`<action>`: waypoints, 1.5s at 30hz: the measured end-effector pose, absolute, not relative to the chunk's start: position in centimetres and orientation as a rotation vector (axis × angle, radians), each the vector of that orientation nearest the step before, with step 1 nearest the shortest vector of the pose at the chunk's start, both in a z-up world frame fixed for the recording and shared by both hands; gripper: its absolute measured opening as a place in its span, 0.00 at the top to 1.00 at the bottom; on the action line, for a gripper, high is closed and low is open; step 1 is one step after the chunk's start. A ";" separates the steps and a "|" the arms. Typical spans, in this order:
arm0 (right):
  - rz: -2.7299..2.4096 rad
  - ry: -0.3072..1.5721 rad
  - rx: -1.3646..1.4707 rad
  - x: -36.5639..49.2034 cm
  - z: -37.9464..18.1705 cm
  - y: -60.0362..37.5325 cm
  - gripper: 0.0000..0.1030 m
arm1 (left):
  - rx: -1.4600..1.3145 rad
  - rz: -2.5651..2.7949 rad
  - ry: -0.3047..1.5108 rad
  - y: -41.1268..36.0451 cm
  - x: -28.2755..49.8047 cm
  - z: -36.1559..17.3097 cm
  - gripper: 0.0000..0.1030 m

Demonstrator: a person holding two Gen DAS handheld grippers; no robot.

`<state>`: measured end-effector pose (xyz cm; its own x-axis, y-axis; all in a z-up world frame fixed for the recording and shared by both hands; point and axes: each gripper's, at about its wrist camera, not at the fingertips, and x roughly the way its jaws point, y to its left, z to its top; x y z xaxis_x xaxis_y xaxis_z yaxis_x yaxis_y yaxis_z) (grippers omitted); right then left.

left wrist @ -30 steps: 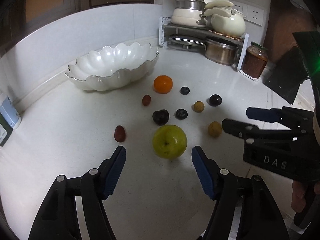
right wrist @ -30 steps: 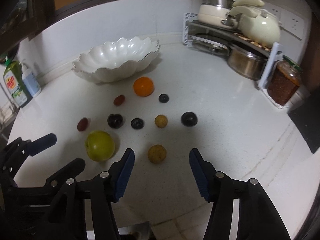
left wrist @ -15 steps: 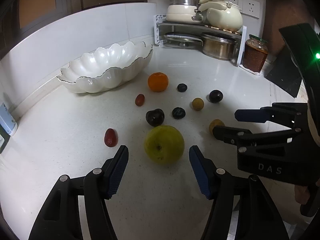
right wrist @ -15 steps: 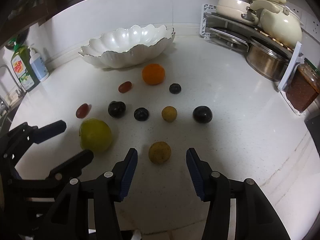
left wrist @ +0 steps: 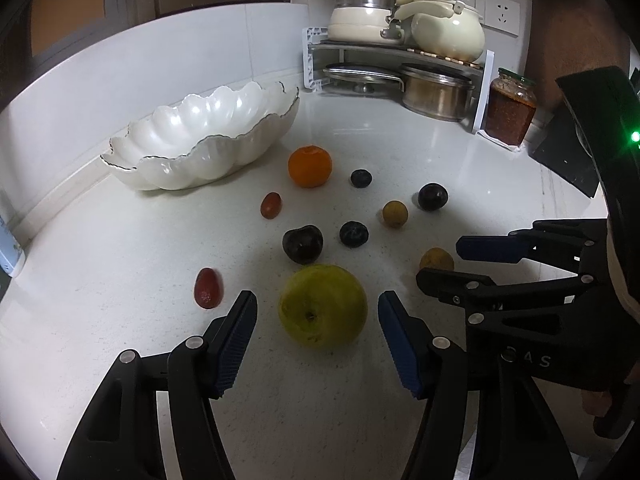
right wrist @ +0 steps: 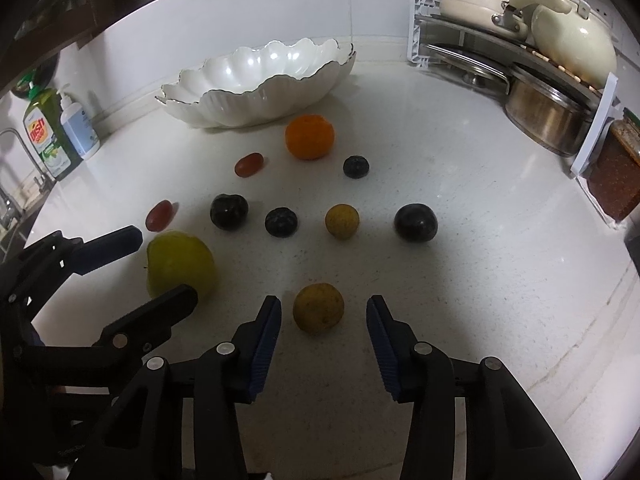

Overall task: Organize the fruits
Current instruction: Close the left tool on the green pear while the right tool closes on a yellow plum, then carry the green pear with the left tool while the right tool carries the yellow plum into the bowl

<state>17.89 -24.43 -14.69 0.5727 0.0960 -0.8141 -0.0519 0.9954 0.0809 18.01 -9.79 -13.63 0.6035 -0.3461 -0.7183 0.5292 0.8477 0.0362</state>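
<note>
Currently both tongs are spread, nothing pinched. Left tongs [left wrist: 318,316] flank the green apple [left wrist: 322,306] on the counter [left wrist: 400,152], pads clear of its skin. Right tongs [right wrist: 323,314] are closing around the nearest tan fruit [right wrist: 318,308], pads not yet touching.

Risks, largest first:
- Apple is round and wide; an off-centre squeeze could squirt it forward into the dark plum [left wrist: 302,244] just beyond it.
- Tan fruit is small; uneven pad contact may roll it away.
- The two tongs work close together and could knock each other.

Count: white scalloped bowl [left wrist: 160,168], one, empty and well apart from the fruit; green apple, one; orange [left wrist: 310,166], one; dark round fruits, four; tan round fruits, two; small red oval fruits, two.
</note>
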 end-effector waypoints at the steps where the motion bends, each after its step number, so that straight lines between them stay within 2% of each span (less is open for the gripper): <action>1: 0.088 0.957 0.051 18.0 -14.8 -24.5 0.56 | 0.259 -0.516 0.771 -9.9 18.1 -13.7 0.39; 5: 0.102 0.968 0.064 18.3 -15.1 -24.5 0.62 | 0.251 -0.516 0.779 -10.0 18.4 -13.9 0.41; 8: 0.109 0.975 0.068 18.6 -15.3 -24.5 0.62 | 0.239 -0.515 0.793 -10.0 18.8 -14.2 0.43; 12: 0.116 0.974 0.062 18.7 -15.4 -24.3 0.67 | 0.219 -0.523 0.816 -10.0 19.1 -14.5 0.53; 16: 0.128 0.977 0.060 18.8 -15.4 -24.2 0.72 | 0.210 -0.526 0.828 -10.1 19.2 -14.6 0.53; 29: 0.153 0.960 0.084 18.4 -14.2 -24.7 0.72 | 0.168 -0.482 0.837 -10.0 19.1 -13.3 0.53; 45: 0.185 0.829 0.099 18.7 -8.8 -25.0 0.72 | 0.113 -0.389 0.726 -8.7 18.8 -7.6 0.53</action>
